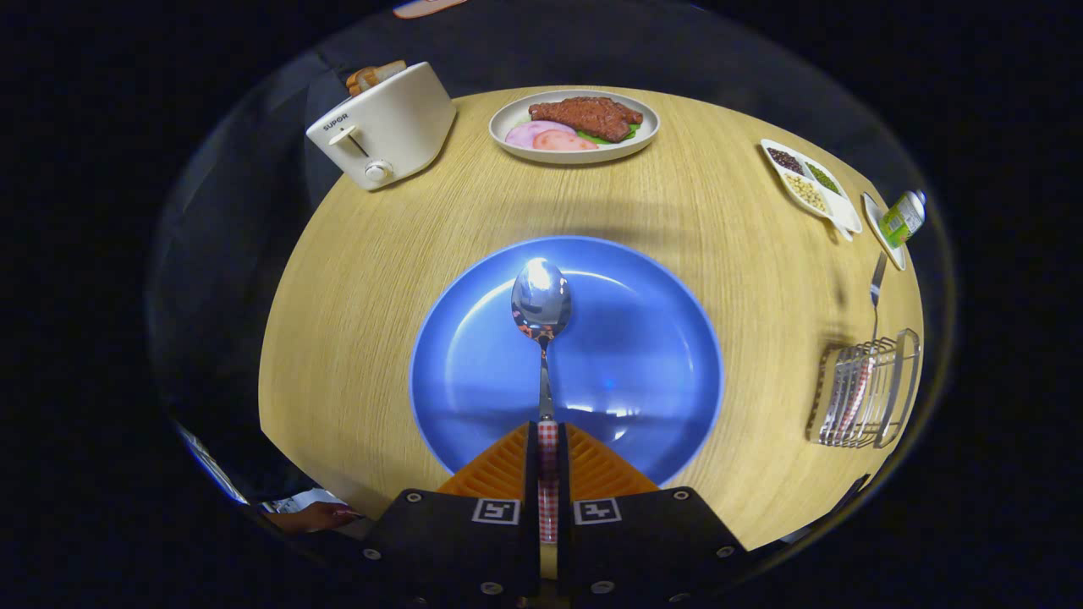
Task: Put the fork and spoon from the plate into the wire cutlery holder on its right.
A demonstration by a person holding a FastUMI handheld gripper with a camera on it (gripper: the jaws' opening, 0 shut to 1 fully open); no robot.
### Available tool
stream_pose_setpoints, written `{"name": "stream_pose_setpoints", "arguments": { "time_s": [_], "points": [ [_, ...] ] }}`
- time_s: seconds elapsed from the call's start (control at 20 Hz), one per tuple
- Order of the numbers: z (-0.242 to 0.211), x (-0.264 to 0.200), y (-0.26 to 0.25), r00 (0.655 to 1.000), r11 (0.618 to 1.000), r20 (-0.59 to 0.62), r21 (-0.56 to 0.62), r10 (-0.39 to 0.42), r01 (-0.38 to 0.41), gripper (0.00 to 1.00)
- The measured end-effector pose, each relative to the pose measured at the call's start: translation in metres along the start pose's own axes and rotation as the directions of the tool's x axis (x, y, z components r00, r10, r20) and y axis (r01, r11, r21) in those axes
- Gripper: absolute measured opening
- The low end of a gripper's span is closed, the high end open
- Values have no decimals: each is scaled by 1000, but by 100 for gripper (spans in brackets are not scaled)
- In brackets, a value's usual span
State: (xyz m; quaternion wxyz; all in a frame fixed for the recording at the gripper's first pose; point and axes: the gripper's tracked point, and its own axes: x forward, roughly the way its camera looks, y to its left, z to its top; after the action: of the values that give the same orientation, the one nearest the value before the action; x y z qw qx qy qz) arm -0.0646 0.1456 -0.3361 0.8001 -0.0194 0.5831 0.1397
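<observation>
At the far left corner of the table (355,279) stands a white toaster (385,123) with slices of bread in its slots, and just right of it, along the far edge, sits a pale plate of meat and sliced ham (575,127). Toward the middle of the near edge lies the blue plate (660,355), and over it the spoon (541,309) points away from the tongs (548,452), bowl forward and shining, its checked handle running back between the two fingers. The tongs are closed down narrow, both fingers pressing the handle from either side, so the spoon seems to be held; whether its bowl touches the plate or is raised off it I cannot tell. Further right, near the far right edge, is a divided dish of beans and seeds (808,182) and beside it a small green-labelled container (904,218). At the right edge stands the wire cutlery holder (867,393), with the fork (876,288) already standing in it, tines up and its checked handle down among the wires. The main risk, as I judge it, is that the grip sits far back on a slim handle: the bowl-heavy spoon could pivot or slip during the swing to the right, or its bowl could knock the fork or catch the holder's wires and tip the light rack.
</observation>
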Motion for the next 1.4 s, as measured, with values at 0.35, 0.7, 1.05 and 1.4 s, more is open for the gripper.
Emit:
{"name": "stream_pose_setpoints", "arguments": {
  "time_s": [0.35, 0.7, 1.05, 1.4],
  "points": [
    [5, -65, -83, 994, 993, 59, 77, -94, 90, 9],
    [-9, -114, -164, 981, 977, 40, 112, -188, 182, 9],
    [-24, -143, -224, 972, 969, -73, 96, -222, 228, 9],
    [-39, -136, -239, 954, 985, -259, 39, -153, 169, 9]
  ]
}}
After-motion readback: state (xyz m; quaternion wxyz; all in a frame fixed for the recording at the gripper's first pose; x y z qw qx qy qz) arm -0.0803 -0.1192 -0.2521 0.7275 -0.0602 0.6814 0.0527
